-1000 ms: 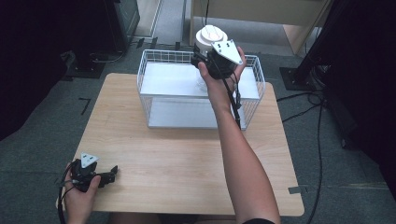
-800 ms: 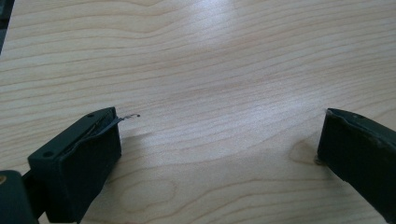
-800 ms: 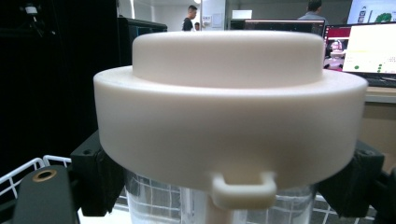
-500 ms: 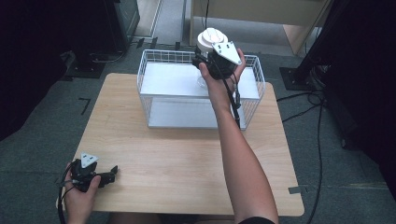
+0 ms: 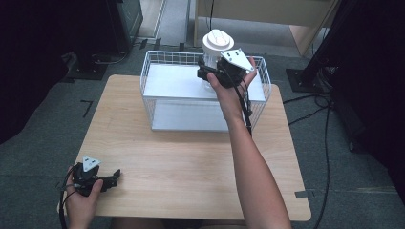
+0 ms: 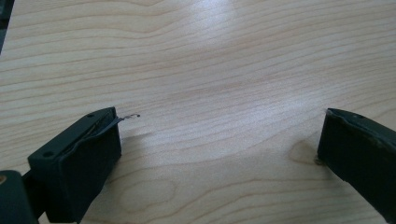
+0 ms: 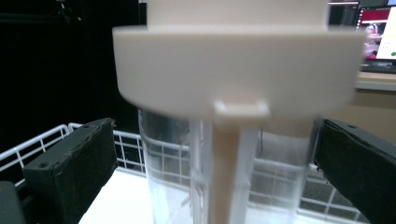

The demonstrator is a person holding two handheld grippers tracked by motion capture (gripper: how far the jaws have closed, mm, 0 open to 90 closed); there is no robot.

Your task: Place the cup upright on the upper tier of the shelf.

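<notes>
The right hand-held gripper (image 5: 210, 72) reaches over the far side of the white wire basket (image 5: 152, 102) on the light wooden table (image 5: 191, 162). A clear plastic jar with a broad white lid (image 7: 233, 93) stands upright, long axis vertical, lid up, between its jaws; whether they grip it or merely flank it, the pictures cannot tell. The left hand-held gripper (image 6: 219, 154) rests released at the table's near left corner, well apart, so the right hand is nearer.

Soft overhead light, glare on the table (image 6: 219, 28), blurred container (image 7: 238, 70), dim surroundings.
</notes>
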